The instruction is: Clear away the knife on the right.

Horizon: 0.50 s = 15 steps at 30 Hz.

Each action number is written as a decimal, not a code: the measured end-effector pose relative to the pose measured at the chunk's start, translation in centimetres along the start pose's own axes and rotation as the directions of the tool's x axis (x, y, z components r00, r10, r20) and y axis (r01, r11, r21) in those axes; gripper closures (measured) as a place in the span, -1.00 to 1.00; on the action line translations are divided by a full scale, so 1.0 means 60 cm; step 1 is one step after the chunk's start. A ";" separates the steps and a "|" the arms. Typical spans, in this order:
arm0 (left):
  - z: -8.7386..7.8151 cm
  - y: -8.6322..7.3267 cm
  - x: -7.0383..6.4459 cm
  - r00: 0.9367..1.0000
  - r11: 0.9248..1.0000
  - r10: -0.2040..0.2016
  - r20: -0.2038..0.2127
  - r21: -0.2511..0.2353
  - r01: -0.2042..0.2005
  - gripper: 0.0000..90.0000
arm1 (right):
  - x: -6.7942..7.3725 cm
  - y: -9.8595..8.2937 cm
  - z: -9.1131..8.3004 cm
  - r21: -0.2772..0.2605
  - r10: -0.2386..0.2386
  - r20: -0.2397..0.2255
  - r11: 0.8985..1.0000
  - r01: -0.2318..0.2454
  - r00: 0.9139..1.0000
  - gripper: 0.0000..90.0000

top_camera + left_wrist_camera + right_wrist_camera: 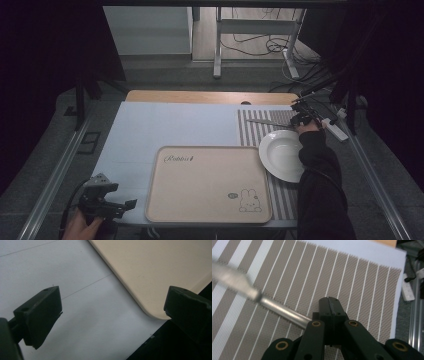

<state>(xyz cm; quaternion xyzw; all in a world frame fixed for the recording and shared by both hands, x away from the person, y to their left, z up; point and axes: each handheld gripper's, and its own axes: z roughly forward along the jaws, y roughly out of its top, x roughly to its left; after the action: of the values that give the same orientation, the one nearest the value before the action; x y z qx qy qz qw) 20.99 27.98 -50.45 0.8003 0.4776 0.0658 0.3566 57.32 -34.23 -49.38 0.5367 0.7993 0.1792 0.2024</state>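
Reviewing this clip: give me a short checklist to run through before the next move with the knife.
1. Right tongs shut on the knife handle: ok.
2. Knife over the striped placemat, blade away from the tongs: ok.
3. Knife lifted off the placemat: cannot tell.
4. White plate on the placemat, nothing in it: ok.
5. Beige tray bare: ok.
6. Left tongs open, holding nothing, by the tray's corner: ok.

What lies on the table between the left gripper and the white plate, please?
In the high view, the beige tray with the rabbit drawing lies between the left gripper and the white plate, its right edge close to the plate.
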 end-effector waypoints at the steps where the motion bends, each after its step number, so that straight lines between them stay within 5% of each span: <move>1: 0.000 0.000 0.000 1.000 1.000 0.000 0.000 0.000 0.000 -0.94 | -0.001 -0.004 -0.003 0.010 -0.002 -0.017 1.000 0.002 1.000 1.00; 7: 0.001 0.000 -0.001 1.000 1.000 0.000 -0.004 0.003 0.000 -0.94 | -0.006 -0.033 -0.027 0.073 -0.004 -0.113 0.997 0.012 0.994 1.00; 11: 0.002 0.001 -0.001 1.000 1.000 0.003 -0.007 0.008 -0.003 -0.94 | -0.006 -0.037 -0.034 0.099 -0.014 -0.121 0.995 0.026 0.993 1.00; 14: 0.002 0.001 -0.001 1.000 1.000 0.001 -0.007 0.006 -0.001 -0.94 | -0.010 -0.034 -0.039 0.056 -0.010 -0.100 0.998 0.016 0.995 0.92; 15: 0.002 0.001 -0.001 1.000 1.000 0.001 -0.007 0.007 -0.001 -0.94 | -0.014 -0.031 -0.042 0.028 0.009 -0.107 1.000 -0.006 0.994 0.69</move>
<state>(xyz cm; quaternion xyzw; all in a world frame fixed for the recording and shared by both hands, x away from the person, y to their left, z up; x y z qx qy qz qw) 21.04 27.85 -50.46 0.8015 0.4786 0.0673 0.3522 54.85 -35.87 -48.02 0.5321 0.8093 0.1975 0.1513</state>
